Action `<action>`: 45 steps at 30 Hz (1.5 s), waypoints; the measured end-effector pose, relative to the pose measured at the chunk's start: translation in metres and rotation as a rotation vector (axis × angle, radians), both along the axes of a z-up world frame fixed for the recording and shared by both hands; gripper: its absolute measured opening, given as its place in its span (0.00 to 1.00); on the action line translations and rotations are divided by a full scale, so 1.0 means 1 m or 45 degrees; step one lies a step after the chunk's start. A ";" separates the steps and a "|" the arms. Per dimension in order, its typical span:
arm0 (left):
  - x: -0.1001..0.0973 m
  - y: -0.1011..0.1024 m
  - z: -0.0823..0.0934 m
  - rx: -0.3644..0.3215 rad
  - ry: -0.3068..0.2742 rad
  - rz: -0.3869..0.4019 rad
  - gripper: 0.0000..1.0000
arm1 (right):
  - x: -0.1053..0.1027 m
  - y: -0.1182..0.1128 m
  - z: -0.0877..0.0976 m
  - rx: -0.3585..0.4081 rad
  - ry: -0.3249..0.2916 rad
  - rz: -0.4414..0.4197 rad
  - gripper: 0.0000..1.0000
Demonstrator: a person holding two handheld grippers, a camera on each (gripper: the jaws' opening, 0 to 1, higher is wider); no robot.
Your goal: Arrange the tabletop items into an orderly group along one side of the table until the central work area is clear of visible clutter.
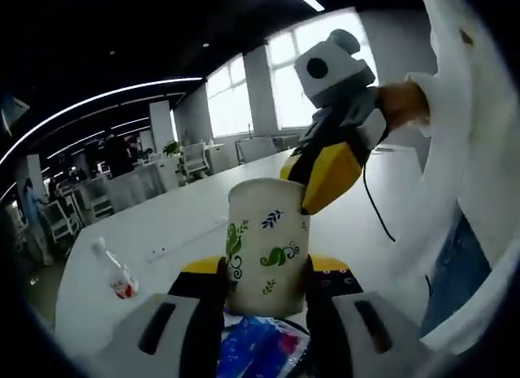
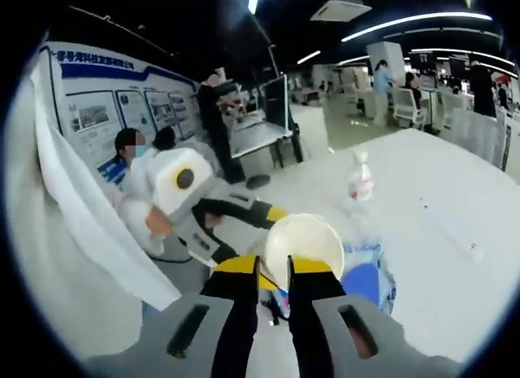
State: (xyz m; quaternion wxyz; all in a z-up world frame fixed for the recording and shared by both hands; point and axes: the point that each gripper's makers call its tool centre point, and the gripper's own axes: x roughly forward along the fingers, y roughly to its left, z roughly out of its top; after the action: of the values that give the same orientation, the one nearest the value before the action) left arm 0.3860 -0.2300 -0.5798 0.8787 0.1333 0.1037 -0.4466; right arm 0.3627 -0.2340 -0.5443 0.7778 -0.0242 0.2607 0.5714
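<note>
A white paper cup (image 1: 268, 240) printed with green leaves stands upright between the jaws of my left gripper (image 1: 266, 272), which is shut on its sides. From the upper right, my right gripper (image 1: 313, 183) reaches in with a yellow jaw pressed on the cup's rim. In the right gripper view I look down into the cup (image 2: 302, 244); my right gripper (image 2: 272, 268) is pinched shut on its near rim. The left gripper (image 2: 248, 232) comes in from the left. A blue and white packet (image 1: 256, 345) lies under the cup, and it shows beside the cup as the packet (image 2: 366, 280).
A small plastic bottle (image 1: 115, 272) with a red label rests on the white table (image 1: 162, 223), left of the cup; the bottle (image 2: 360, 179) sits beyond it. A thin white strip (image 1: 183, 241) lies mid-table. A person's white sleeve (image 1: 471, 150) hangs at the right. Office chairs and desks stand behind.
</note>
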 end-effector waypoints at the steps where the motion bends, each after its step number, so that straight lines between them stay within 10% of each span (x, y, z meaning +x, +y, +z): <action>1: 0.001 0.001 0.000 0.007 -0.009 0.012 0.38 | 0.002 0.001 0.001 0.011 -0.005 -0.019 0.03; 11: -0.001 0.005 -0.005 0.008 0.011 0.099 0.40 | -0.003 0.005 0.003 0.012 0.072 0.020 0.00; 17: -0.003 0.034 -0.016 -0.040 0.101 0.314 0.86 | 0.004 0.002 0.005 0.008 0.082 0.006 0.00; 23: -0.038 0.086 -0.033 -0.090 0.128 0.470 1.00 | 0.018 0.000 0.002 -0.035 0.071 -0.006 0.00; 32: -0.098 0.139 -0.069 -0.066 0.223 0.640 1.00 | 0.051 0.016 -0.001 -0.136 0.022 0.034 0.00; 37: -0.086 0.122 -0.055 -0.086 0.096 0.584 1.00 | 0.064 0.027 -0.004 -0.193 -0.003 0.058 0.00; 45: -0.087 0.129 -0.058 -0.168 0.176 0.634 0.98 | 0.096 0.043 -0.018 -0.342 -0.082 0.090 0.00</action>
State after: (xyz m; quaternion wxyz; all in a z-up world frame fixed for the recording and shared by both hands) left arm 0.2986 -0.1009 -0.6375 0.9590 0.0155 0.1638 -0.2305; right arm 0.4587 -0.1908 -0.5623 0.7549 -0.1557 0.3086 0.5573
